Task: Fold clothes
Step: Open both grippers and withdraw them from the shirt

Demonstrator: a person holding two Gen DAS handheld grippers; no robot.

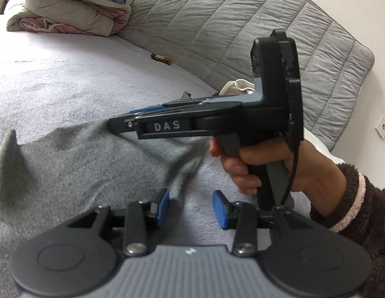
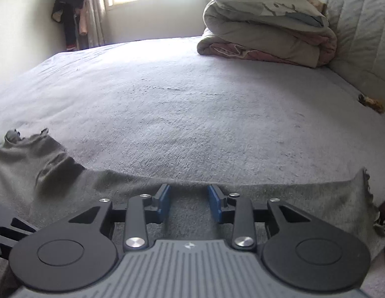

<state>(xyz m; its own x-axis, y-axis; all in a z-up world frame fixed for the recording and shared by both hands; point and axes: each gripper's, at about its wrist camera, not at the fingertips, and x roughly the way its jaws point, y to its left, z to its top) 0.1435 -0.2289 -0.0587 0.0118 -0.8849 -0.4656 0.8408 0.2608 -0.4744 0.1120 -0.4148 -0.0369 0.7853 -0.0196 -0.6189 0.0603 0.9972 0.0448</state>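
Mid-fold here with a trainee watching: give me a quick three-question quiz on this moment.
1. True or false: the left gripper is shut on the grey garment.
2. What is stacked by the quilted headboard? A) folded bedding B) a laundry basket C) shoes
3. Fill in: the right gripper hovers over the garment's far ____, its fingers apart.

Key: 1 false, it is open; 2 A, folded bedding; 3 edge.

bed point(image 2: 192, 99), grey garment point(image 2: 93, 186), folded bedding point(image 2: 266, 37)
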